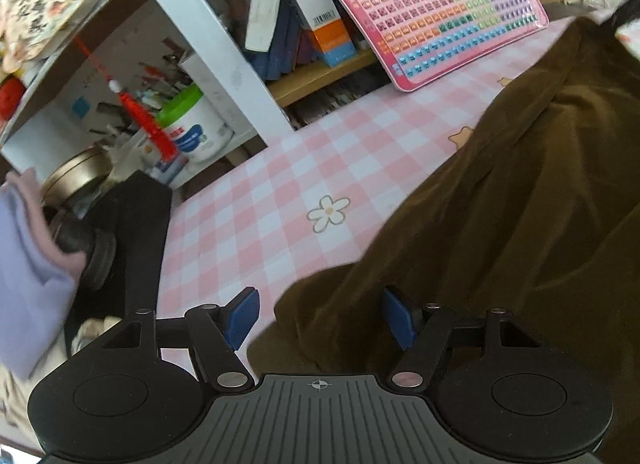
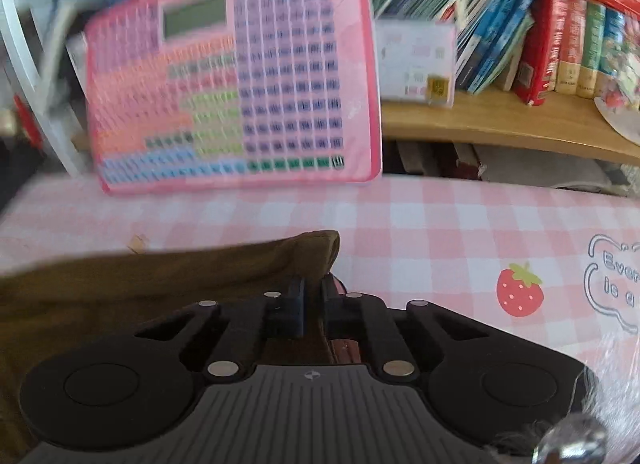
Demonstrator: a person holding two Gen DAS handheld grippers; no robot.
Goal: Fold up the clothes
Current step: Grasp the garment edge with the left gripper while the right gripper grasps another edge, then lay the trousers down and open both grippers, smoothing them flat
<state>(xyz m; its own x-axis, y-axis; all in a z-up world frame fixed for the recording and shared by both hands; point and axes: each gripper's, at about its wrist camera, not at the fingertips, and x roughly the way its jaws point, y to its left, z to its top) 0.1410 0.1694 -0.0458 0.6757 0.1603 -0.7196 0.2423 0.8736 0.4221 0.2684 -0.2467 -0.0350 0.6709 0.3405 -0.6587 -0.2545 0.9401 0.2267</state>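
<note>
A: Left wrist view shows the left gripper [image 1: 320, 318] with its jaws wide apart and nothing between them. The blue pads [image 1: 242, 318] stand over the edge of the brown garment [image 1: 500, 200], which lies on the pink checked tablecloth [image 1: 256, 224] and fills the right half of the picture.

B: And the other side?

A: In the right wrist view the right gripper [image 2: 313, 306] has its jaws almost together, and a corner of the brown garment [image 2: 224, 264] sits between them, so I judge it is pinching the cloth there. The picture is blurred, so I cannot see how deep the grip goes.

B: Which step is this, you think?

A: An early one, I believe. The cloth looks bunched with many creases, not yet a flat folded shape. One corner is held, the opposite edge is not taken.

B: So what does the next move need?

A: The left gripper probably must go down to the near edge and close on a single layer, not on a thick bunch. Then both sides can carry the fabric together. The pink learning board [image 1: 424, 8] leans against the shelf [image 1: 320, 76] just behind, so the lift should stay low and away from it.
</note>
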